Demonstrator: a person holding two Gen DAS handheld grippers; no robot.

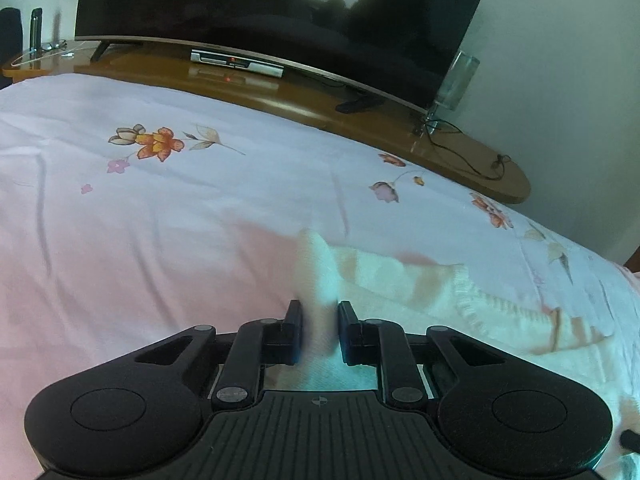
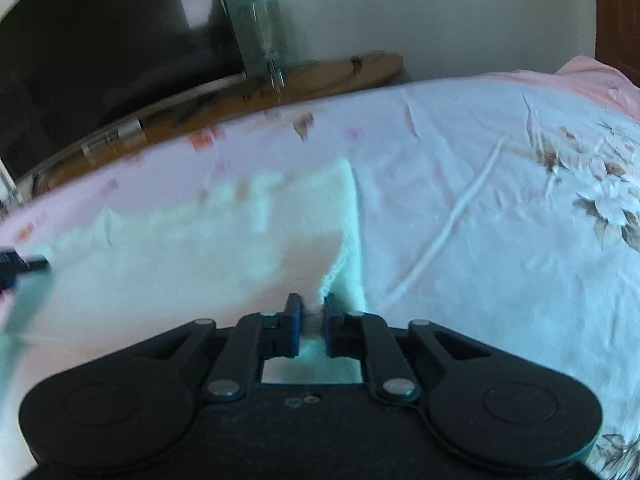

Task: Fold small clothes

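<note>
A small white knitted garment (image 1: pixel 404 276) lies on the floral bedsheet (image 1: pixel 168 216). In the left wrist view its near left end bunches up between the black pads of my left gripper (image 1: pixel 319 310), which is shut on it. In the right wrist view the same garment (image 2: pixel 192 248) spreads out to the left, and its near right corner is pinched between the blue pads of my right gripper (image 2: pixel 311 303), shut on the fabric. The tip of the left gripper (image 2: pixel 24 266) shows at the far left edge of that view.
Beyond the bed runs a wooden console (image 1: pixel 400 128) carrying a large dark television (image 1: pixel 280 20), a set-top box (image 1: pixel 236 63), a glass lamp (image 1: pixel 456 80) and a trailing cable (image 1: pixel 476 164). A pink pillow (image 2: pixel 592 80) lies at the right end of the bed.
</note>
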